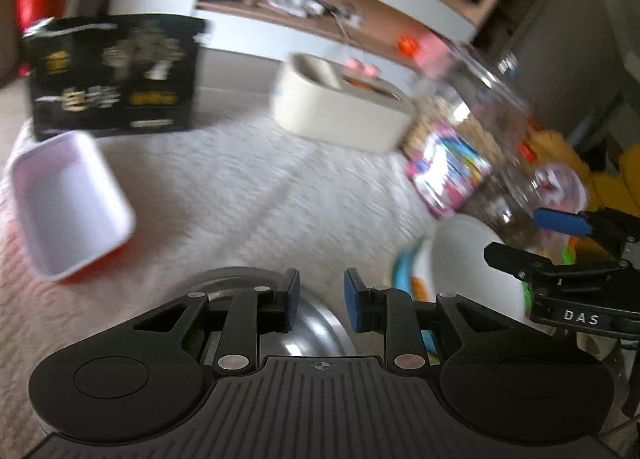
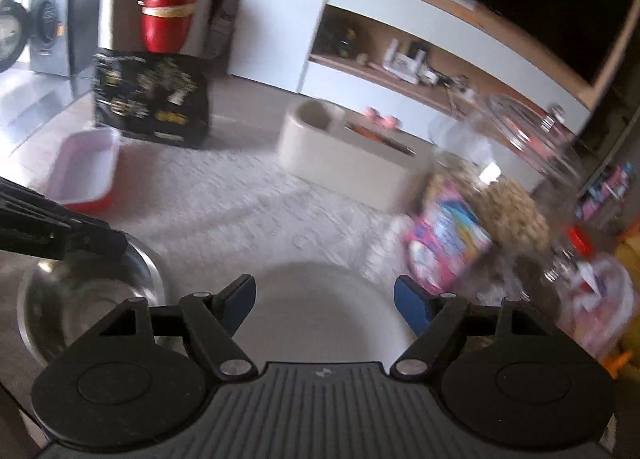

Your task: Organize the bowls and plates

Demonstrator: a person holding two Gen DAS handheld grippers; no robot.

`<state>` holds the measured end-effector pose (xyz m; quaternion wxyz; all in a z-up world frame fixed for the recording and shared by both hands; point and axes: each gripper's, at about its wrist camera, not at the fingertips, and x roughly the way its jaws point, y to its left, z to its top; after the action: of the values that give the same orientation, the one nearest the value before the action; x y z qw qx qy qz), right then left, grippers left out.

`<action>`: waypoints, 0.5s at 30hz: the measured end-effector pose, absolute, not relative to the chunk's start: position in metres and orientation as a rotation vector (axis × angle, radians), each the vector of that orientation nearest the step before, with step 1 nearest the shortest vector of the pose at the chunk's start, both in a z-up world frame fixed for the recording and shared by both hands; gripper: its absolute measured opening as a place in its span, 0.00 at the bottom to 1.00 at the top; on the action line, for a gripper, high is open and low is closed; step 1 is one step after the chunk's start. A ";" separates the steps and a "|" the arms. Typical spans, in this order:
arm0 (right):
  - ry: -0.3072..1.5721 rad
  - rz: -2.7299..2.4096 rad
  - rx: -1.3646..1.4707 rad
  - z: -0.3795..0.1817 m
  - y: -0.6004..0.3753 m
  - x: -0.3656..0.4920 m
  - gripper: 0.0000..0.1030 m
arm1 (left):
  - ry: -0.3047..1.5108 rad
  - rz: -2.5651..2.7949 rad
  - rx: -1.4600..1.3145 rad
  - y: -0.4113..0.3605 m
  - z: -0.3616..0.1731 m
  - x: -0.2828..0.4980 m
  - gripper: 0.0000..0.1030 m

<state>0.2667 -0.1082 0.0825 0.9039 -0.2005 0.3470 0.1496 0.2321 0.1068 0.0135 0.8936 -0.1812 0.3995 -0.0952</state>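
Note:
A steel bowl [image 1: 308, 323] sits on the pale tablecloth right under my left gripper [image 1: 322, 299], whose jaws stand partly apart over its rim with nothing between them. It also shows in the right wrist view [image 2: 88, 299], with the left gripper's arm above it. A white bowl [image 2: 320, 307] sits right below my right gripper [image 2: 324, 299], which is wide open and empty. In the left wrist view the white bowl [image 1: 464, 259] rests on a colourful plate [image 1: 404, 271], with the right gripper [image 1: 536, 235] over it.
A white-and-red rectangular dish [image 1: 68, 203] lies at the left. A black box [image 1: 112, 75] and a cream container [image 1: 340, 107] stand at the back. Clear jars [image 1: 480, 119] and a pink packet [image 1: 444, 171] crowd the right side. Both views are motion-blurred.

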 end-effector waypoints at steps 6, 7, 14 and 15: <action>0.717 0.420 -0.416 0.077 -0.037 0.259 0.76 | 0.801 -0.148 -0.365 0.148 0.022 0.213 0.26; 0.725 0.440 -0.409 0.074 -0.030 0.257 0.76 | 0.796 -0.143 -0.346 0.151 0.023 0.210 0.26; 0.809 0.547 -0.298 0.055 0.000 0.231 0.78 | 0.873 -0.110 -0.276 0.177 -0.003 0.181 0.26; 0.827 0.552 -0.277 0.053 -0.001 0.226 0.78 | 0.885 -0.104 -0.281 0.181 -0.007 0.179 0.26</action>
<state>0.2259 -0.0012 0.0528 0.8698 -0.1326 0.3952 0.2640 0.1791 0.1809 -0.0072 0.8928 -0.1356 0.4266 -0.0499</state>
